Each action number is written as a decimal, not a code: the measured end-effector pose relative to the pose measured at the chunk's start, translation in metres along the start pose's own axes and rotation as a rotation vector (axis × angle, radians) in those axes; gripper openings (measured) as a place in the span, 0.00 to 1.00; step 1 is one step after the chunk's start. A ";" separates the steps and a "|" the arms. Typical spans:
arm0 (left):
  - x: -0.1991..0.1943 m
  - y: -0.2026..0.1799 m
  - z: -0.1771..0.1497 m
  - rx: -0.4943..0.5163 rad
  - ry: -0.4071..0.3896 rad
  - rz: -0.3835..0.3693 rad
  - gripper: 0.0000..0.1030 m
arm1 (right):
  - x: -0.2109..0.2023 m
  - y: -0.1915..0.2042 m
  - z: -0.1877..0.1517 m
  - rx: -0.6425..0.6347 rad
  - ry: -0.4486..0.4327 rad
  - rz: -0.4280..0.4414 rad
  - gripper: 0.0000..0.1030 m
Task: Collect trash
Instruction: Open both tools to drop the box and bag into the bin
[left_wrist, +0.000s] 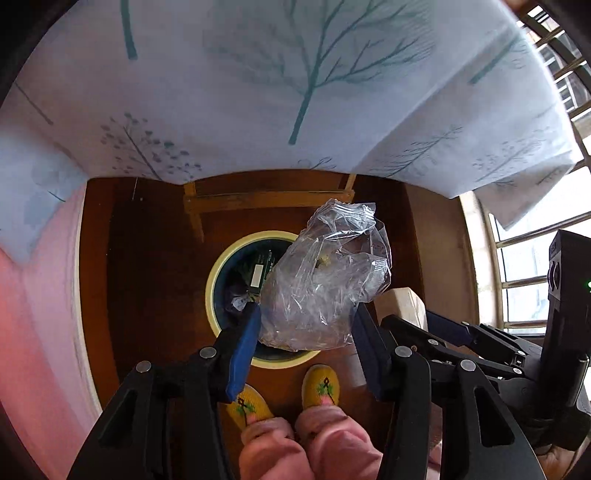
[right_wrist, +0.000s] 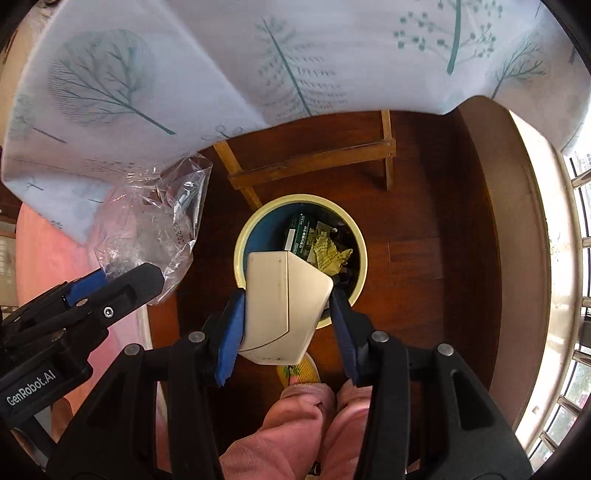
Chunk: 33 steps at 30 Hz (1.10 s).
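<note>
My left gripper (left_wrist: 306, 325) is shut on a crumpled clear plastic bag (left_wrist: 325, 280) and holds it above the round cream-rimmed trash bin (left_wrist: 212, 291) on the wooden floor. My right gripper (right_wrist: 286, 306) is shut on a beige cardboard box (right_wrist: 284, 310) and holds it over the near edge of the same bin (right_wrist: 242, 240). The bin holds a green packet (right_wrist: 301, 236) and crumpled yellow paper (right_wrist: 330, 254). The bag (right_wrist: 155, 218) and left gripper (right_wrist: 122, 277) also show at the left of the right wrist view.
A table with a white tree-print cloth (left_wrist: 258, 92) overhangs the bin, with a wooden stool frame (right_wrist: 314, 162) under it. My feet in yellow slippers (left_wrist: 321, 384) stand just before the bin. A barred window (left_wrist: 535, 266) is at the right, pink fabric (left_wrist: 40, 332) at the left.
</note>
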<state>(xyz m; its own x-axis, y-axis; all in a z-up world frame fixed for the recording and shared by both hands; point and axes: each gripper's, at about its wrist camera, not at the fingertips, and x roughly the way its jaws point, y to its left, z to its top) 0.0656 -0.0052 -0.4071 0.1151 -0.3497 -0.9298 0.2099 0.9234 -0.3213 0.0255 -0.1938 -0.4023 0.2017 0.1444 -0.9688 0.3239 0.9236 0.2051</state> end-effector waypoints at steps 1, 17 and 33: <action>0.017 0.005 0.002 -0.013 0.011 0.002 0.52 | 0.014 -0.005 0.000 0.002 0.005 -0.003 0.41; 0.120 0.070 0.006 -0.106 0.027 0.131 0.86 | 0.109 -0.027 0.020 -0.027 0.043 0.033 0.41; 0.012 0.054 0.038 -0.124 -0.098 0.179 0.86 | 0.077 -0.008 0.040 -0.067 0.009 0.029 0.41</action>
<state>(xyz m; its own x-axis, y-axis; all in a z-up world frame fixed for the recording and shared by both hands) 0.1151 0.0345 -0.4289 0.2352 -0.1865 -0.9539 0.0571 0.9824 -0.1780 0.0753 -0.2037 -0.4730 0.2016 0.1743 -0.9638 0.2554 0.9406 0.2236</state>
